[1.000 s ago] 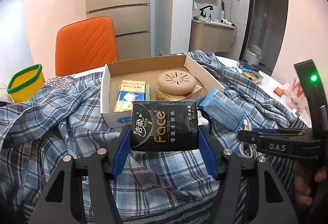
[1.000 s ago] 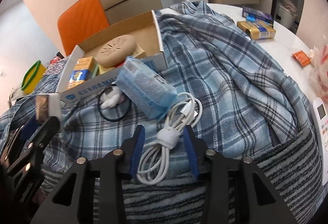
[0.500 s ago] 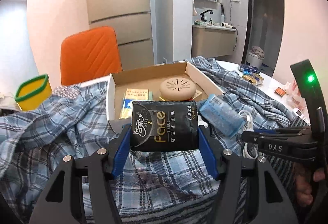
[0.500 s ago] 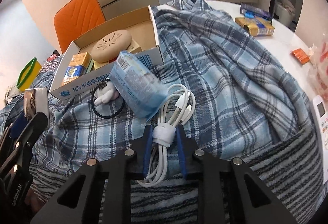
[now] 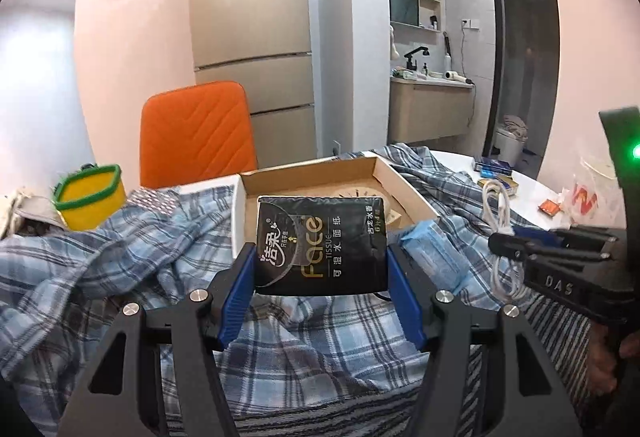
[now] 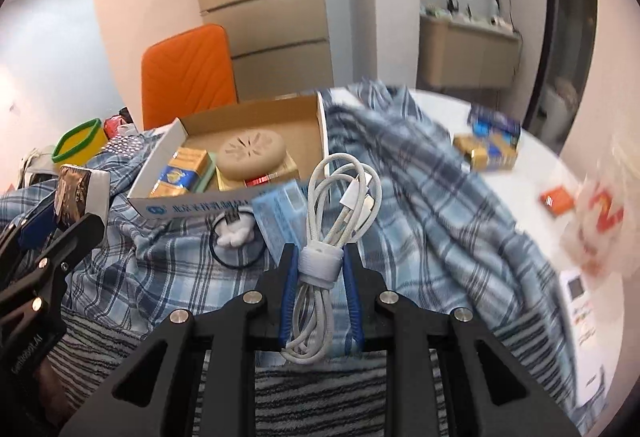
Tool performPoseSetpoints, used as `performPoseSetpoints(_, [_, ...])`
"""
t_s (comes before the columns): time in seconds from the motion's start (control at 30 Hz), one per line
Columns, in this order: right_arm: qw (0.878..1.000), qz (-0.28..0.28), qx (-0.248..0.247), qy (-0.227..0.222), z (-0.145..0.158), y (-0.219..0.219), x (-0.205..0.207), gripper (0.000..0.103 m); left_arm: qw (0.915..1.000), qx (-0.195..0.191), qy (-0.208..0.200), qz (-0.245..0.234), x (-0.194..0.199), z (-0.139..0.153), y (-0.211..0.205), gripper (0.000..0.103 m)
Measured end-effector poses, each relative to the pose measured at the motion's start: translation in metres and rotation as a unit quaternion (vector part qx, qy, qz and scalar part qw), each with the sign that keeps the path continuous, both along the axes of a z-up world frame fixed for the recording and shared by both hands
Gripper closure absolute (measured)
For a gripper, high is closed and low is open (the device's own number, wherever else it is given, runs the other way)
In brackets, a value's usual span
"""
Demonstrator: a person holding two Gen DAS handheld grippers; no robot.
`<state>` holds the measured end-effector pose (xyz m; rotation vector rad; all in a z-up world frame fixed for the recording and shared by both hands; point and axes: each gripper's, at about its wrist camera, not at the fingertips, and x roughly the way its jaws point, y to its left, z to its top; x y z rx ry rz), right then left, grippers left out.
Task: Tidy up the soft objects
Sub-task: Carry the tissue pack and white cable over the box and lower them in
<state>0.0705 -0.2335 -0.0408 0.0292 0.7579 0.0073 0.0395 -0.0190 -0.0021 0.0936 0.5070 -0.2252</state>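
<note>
- The left gripper pinches a black pack of Face tissues between its blue pads, one pad on each short side; the pack stands upright and clear of the cloth below.
- The right gripper has its jaws pressed on a coiled white charging cable at the white strap that binds it, loops and plugs sticking up above the pads, the tail hanging below.
- Both things appear lifted above the blue plaid shirt that covers the table, so the step in hand looks like the carry: two items held at once on the way to a place.
- Just beyond the grippers, on the shirt, lie a light blue packet and a black hair tie with a white ornament, neither yet gathered.
- Further off sits the open cardboard box, already holding a round beige dish-shaped thing and yellow-and-blue packs; its right-hand floor looks free.
- The likely next move is to bring each load over the box's near wall and lower it before opening, taking care that the hanging cable tail does not catch the rim.
- Behind are an orange chair and a yellow basket with a green rim.
</note>
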Motion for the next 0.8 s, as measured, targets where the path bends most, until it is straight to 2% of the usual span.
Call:
performPoseSetpoints(0.1, [1.000,0.014,-0.006,-0.018,0.010,0.002,0.000,0.079,0.9998,0.007,-0.017,0.008,-0.004,0.007,0.000,0.042])
performPoseSetpoints(0.4, [0.995,0.079,-0.012,-0.063,0.048,0.011,0.008,0.079,0.9990,-0.014,-0.031,0.027,0.005,0.030,-0.001,0.042])
performPoseSetpoints(0.47, [0.992,0.094,-0.018,-0.077,0.058,0.014,0.012,0.079,0.9984,-0.004,-0.043,0.036,0.008,0.037,-0.006,0.042])
performPoseSetpoints(0.8, [0.984,0.117,-0.026,-0.132,0.105,0.018,0.046,0.079,0.9939,-0.012,-0.089,0.064,0.040,0.078,-0.013,0.042])
